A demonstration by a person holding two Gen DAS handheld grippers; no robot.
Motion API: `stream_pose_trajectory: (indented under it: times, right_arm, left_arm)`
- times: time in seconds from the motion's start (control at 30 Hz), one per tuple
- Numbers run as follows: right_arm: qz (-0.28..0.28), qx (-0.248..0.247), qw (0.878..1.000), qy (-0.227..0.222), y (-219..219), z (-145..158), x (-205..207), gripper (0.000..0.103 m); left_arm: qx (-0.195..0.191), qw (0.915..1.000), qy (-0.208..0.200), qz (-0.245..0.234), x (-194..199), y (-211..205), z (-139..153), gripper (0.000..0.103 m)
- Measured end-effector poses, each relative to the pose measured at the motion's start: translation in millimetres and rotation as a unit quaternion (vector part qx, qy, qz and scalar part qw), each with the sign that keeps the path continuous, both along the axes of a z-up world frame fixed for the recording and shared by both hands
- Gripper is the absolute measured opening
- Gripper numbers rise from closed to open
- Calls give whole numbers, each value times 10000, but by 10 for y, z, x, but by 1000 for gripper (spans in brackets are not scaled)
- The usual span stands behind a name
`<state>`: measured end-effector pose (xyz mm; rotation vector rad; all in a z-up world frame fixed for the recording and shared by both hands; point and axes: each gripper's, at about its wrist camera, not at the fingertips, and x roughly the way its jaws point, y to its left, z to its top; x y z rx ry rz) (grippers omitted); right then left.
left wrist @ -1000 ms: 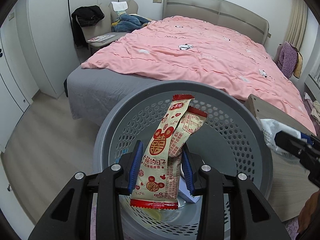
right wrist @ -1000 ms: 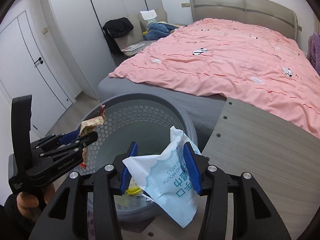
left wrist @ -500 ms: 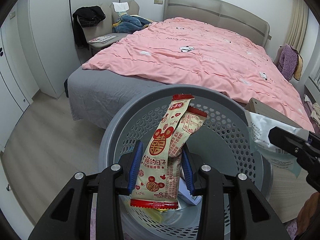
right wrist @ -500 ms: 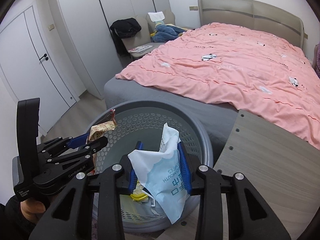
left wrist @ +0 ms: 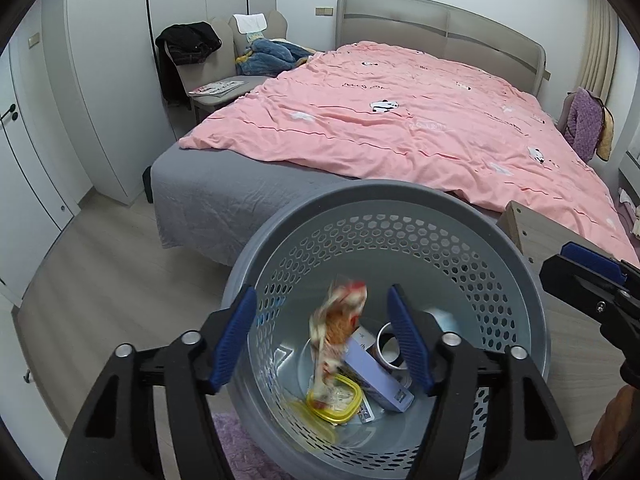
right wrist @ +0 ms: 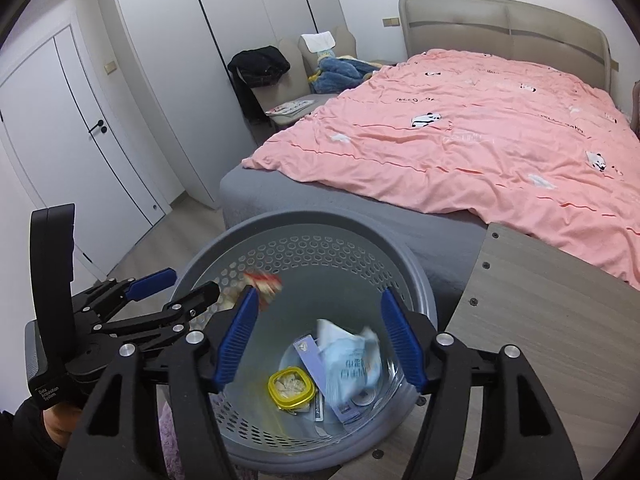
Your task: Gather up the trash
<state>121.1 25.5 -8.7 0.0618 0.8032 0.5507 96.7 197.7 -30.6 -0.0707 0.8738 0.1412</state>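
Both my claws are over the grey perforated plastic basket (left wrist: pixel 500 248) by the bed. My left claw (left wrist: pixel 322 338) is opening with nothing gripped: the red-and-cream snack wrapper (left wrist: pixel 338 332) is loose between its blue pads (blurred). My right claw (right wrist: pixel 316 338) is opening too, and the light-blue wipes packet (right wrist: pixel 350 364) lies in the basket beside a yellow-rimmed container (right wrist: pixel 290 388) and a lilac box (right wrist: pixel 310 356). The wooden surface (right wrist: pixel 560 320) sits just right.
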Motion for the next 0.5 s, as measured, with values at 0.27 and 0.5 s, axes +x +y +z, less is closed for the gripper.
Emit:
stream_pose_trajectory:
  times: [0.27,0.5]
  right_arm:
    - [-96,13,9999,-78,-97,12,-69,82]
    - [-168,42,9998,-121,-176,24,-126,88]
  left_arm:
    - [84,9999,69,61,-39,-39,12,78]
    - [153,9998,70,89,-91,-98,41,82]
